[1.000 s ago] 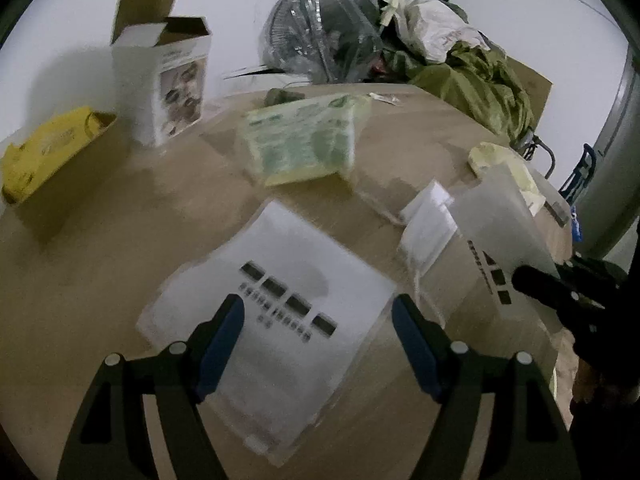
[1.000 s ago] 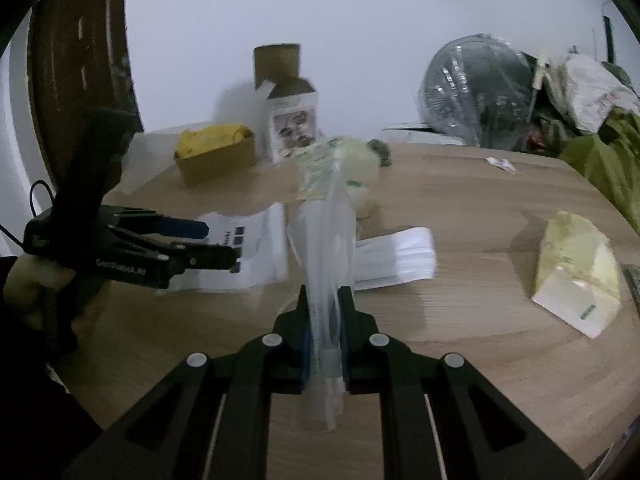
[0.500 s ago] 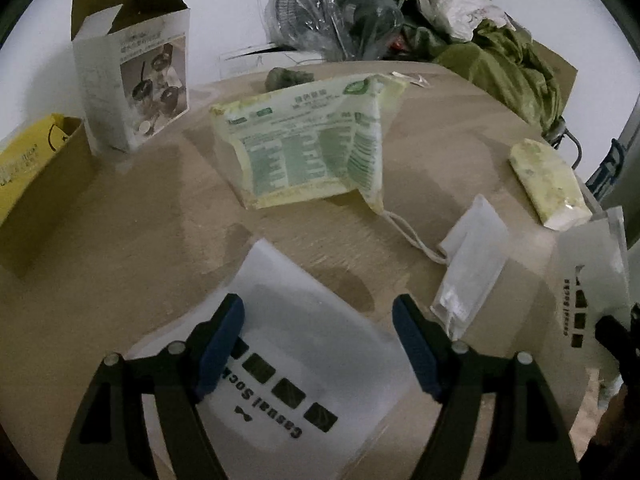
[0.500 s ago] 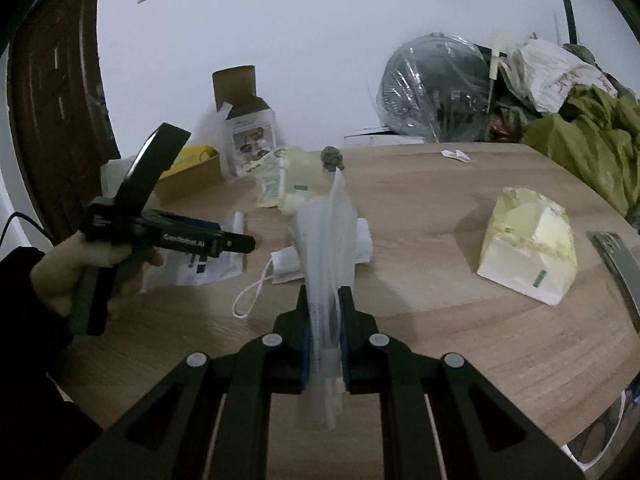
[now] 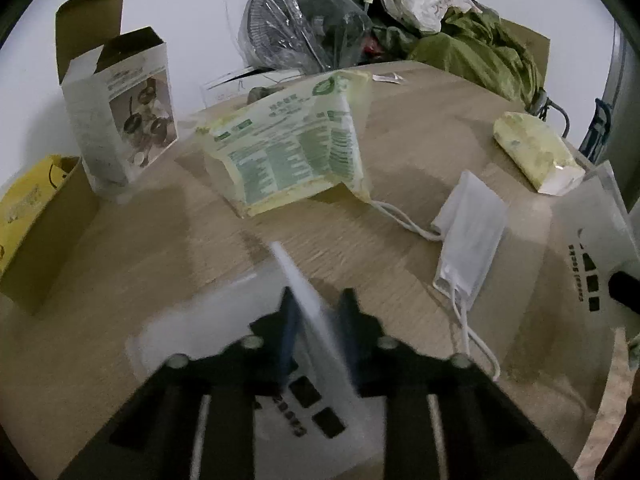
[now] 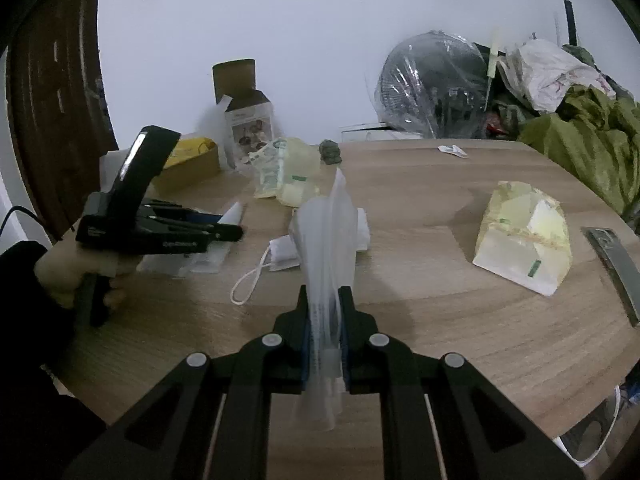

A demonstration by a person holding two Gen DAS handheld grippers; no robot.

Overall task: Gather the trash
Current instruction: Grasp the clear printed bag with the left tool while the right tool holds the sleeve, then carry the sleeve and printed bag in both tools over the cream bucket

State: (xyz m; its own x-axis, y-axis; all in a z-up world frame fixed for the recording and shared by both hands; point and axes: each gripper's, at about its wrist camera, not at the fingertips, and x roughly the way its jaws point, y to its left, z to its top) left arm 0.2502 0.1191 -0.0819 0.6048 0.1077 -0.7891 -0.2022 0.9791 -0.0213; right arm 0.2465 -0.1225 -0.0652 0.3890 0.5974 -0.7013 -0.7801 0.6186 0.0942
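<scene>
Only blurred print on white packet (image 5: 316, 392)

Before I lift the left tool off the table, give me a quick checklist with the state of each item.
1. Left tool jaws closing, white sock bag between them: ok.
2. Firm grip on that bag: cannot tell, blurred.
3. Right tool shut on clear bag: ok.
4. Face mask apart from the left tool: ok.
5. Green pouch lies beyond the bag, untouched: ok.

no text clear enough to read
</scene>
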